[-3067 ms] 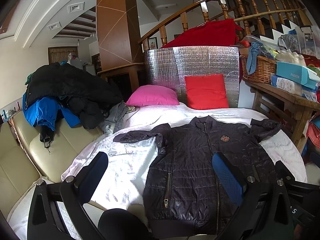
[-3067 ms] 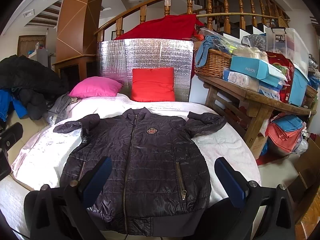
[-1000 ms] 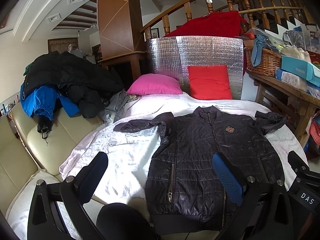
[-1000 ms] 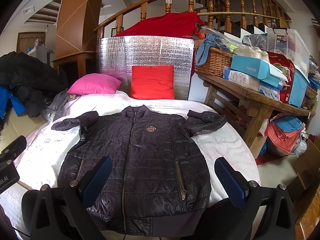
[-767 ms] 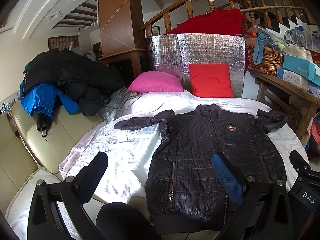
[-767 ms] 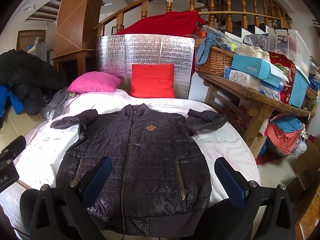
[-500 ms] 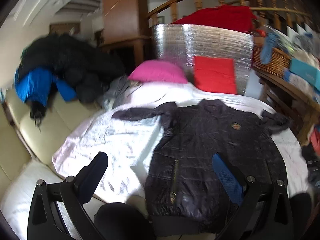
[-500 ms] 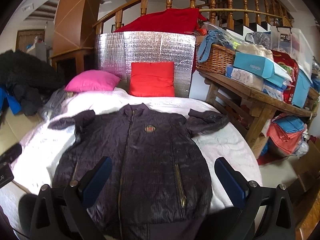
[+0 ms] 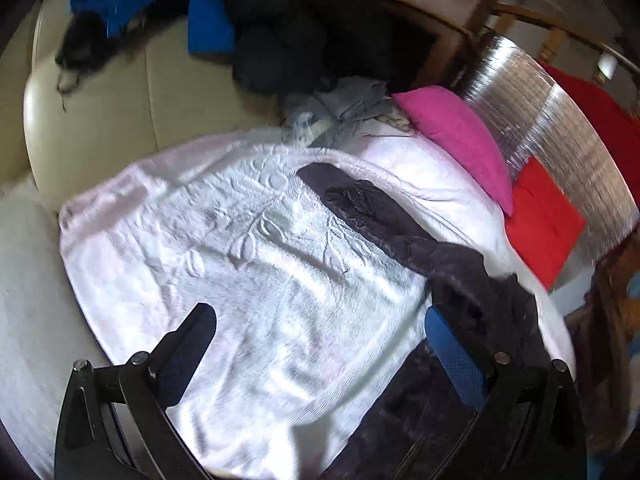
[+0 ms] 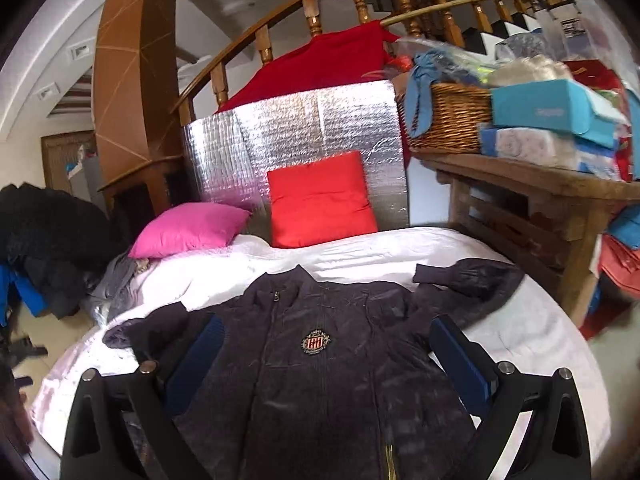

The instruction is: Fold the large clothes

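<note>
Jacket point(image 10: 320, 364) was seen spread face up on the white bed cover point(image 9: 248, 280), sleeves out. It was judged light, soft and slippery, best pinched at a sleeve cuff point(image 9: 316, 174). Left claw point(image 9: 320, 344) and right claw point(image 10: 324, 352) were held apart, empty

Bed point(image 10: 532, 332) under white quilted cover. Dark jacket point(image 10: 320, 380) flat at centre, zipped, collar toward 12 o'clock. Pink cushion point(image 10: 188, 230) at 10 o'clock, red cushion point(image 10: 320, 200) at 12.

A pink cushion point(image 10: 188, 230) lies beside a red cushion point(image 10: 322, 200) propped against silver foil board point(image 10: 296, 140).
</note>
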Action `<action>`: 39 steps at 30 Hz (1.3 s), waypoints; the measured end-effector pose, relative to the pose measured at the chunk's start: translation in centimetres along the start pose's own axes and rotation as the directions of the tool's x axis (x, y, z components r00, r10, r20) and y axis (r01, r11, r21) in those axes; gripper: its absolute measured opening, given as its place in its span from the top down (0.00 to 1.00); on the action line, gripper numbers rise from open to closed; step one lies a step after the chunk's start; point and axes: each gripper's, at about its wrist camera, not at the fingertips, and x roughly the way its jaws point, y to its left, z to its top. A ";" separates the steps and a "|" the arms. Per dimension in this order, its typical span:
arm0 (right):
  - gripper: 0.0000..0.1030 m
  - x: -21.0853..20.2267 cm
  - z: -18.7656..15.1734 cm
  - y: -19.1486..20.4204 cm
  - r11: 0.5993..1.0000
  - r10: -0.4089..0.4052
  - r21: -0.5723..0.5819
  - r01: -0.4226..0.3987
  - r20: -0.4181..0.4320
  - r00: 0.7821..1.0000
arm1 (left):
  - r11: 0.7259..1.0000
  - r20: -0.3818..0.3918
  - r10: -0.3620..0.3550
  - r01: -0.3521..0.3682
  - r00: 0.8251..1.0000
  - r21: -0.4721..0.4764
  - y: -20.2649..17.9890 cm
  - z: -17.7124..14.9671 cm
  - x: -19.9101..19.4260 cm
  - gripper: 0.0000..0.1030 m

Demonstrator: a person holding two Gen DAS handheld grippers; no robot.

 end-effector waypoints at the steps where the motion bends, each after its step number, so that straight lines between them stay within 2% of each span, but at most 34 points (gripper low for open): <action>1: 0.00 1.5 -0.3 -0.2 1.000 -0.001 -0.015 0.001 -0.008 1.000 | 0.999 -0.011 0.003 -0.004 1.000 -0.033 -0.1 0.2 0.7 0.00; 2: 0.00 2.3 -0.4 -0.4 1.000 0.009 -0.020 -0.009 -0.014 1.000 | 0.998 -0.006 0.005 -0.005 1.000 -0.065 -0.3 0.2 1.2 0.00; 4: 0.00 4.1 -0.7 -1.8 0.999 0.051 -0.011 -0.051 -0.028 0.998 | 0.997 0.057 0.010 -0.005 0.998 -0.081 -1.7 -0.4 1.5 0.00; 5: 0.00 4.5 -0.7 -2.8 0.999 0.050 0.012 -0.050 -0.022 0.998 | 0.999 0.098 0.024 -0.019 0.995 -0.045 -3.1 -0.8 1.7 0.00; 7: 0.00 5.1 -0.9 -5.4 0.995 0.042 0.086 -0.040 -0.019 0.999 | 0.999 0.131 0.028 -0.033 0.991 0.033 -5.4 -0.5 2.4 0.00; 9: 0.00 6.2 -1.2 -8.3 0.979 0.056 0.201 -0.046 -0.043 0.997 | 0.996 0.101 0.032 -0.040 0.994 0.080 -6.9 0.7 4.3 0.00; 10: 0.00 6.5 -1.4 -9.2 0.969 0.061 0.242 -0.047 -0.051 0.997 | 0.997 0.063 0.035 -0.039 0.997 0.064 -7.1 1.4 5.5 0.00; 11: 0.00 6.9 -1.6 -10.3 0.959 0.064 0.281 -0.043 -0.064 0.996 | 0.999 0.022 0.034 -0.034 0.999 0.008 -6.8 1.9 6.6 0.00; 12: 0.00 7.5 -1.6 -11.2 0.951 0.065 0.307 -0.037 -0.081 0.995 | 0.999 0.017 0.016 -0.015 1.000 -0.038 -6.1 1.9 7.0 0.00; 14: 0.00 8.4 -1.5 -13.0 0.937 0.062 0.348 -0.026 -0.092 0.994 | 0.995 0.063 0.005 0.002 0.998 -0.104 -5.5 1.1 6.9 0.00; 16: 0.00 9.2 -1.3 -15.9 0.914 0.012 0.405 0.024 -0.087 0.996 | 0.996 0.129 0.056 -0.046 0.990 -0.078 -6.3 -0.1 6.6 0.00; 19: 0.00 10.8 -1.1 -21.1 0.836 -0.035 0.544 0.078 -0.089 0.995 | 0.995 0.177 0.086 -0.094 0.980 0.034 -9.1 -1.6 6.5 0.00; 20: 0.00 11.8 -1.4 -23.5 0.788 -0.032 0.609 0.085 -0.098 0.995 | 0.992 0.198 0.079 -0.097 0.977 0.081 -10.2 -2.2 6.4 0.00; 23: 0.00 15.0 -3.0 -28.8 0.647 0.052 0.760 0.057 -0.119 0.992 | 0.971 0.285 0.044 -0.109 0.957 0.213 -13.7 -3.9 5.3 0.00; 25: 0.00 17.0 -3.9 -31.1 0.562 0.101 0.827 0.018 -0.091 0.991 | 0.959 0.324 0.004 -0.096 0.946 0.266 -15.4 -4.9 4.5 0.00; 26: 0.00 18.1 -4.2 -32.0 0.529 0.121 0.849 -0.002 -0.073 0.990 | 0.953 0.340 -0.015 -0.090 0.940 0.290 -16.0 -5.4 4.1 0.00; 28: 0.07 20.0 -4.5 -33.0 0.506 0.137 0.862 -0.011 -0.068 0.988 | 0.940 0.350 -0.042 -0.082 0.936 0.332 -17.1 -6.4 3.8 0.00; 29: 0.11 20.9 -4.6 -33.4 0.502 0.130 0.865 -0.003 -0.072 0.989 | 0.933 0.350 -0.053 -0.078 0.935 0.351 -17.4 -6.8 3.9 0.00; 30: 0.25 21.7 -4.5 -33.6 0.508 0.121 0.861 0.005 -0.076 0.990 | 0.927 0.352 -0.059 -0.079 0.934 0.366 -17.7 -7.2 3.9 0.00; 31: 0.42 22.4 -4.6 -33.5 0.519 0.113 0.855 0.019 -0.090 0.990 | 0.923 0.356 -0.062 -0.082 0.932 0.377 -17.9 -7.6 4.0 0.00; 33: 0.67 23.6 -4.2 -33.0 0.566 0.088 0.822 0.064 -0.137 0.987 | 0.915 0.358 -0.066 -0.086 0.931 0.393 -18.2 -8.2 4.1 0.00; 35: 0.70 23.5 -2.9 -31.3 0.627 0.060 0.776 0.067 -0.134 0.989 | 0.912 0.353 -0.088 -0.067 0.931 0.404 -18.4 -8.8 4.1 0.00; 38: 0.72 22.4 0.3 -27.2 0.770 0.039 0.637 0.032 -0.097 0.995 | 0.894 0.348 -0.118 -0.053 0.930 0.445 -19.2 -9.7 3.9 0.00; 39: 0.72 21.8 1.3 -25.5 0.805 0.051 0.593 -0.001 -0.068 0.996 | 0.885 0.343 -0.131 -0.047 0.930 0.464 -19.5 -10.1 3.8 0.00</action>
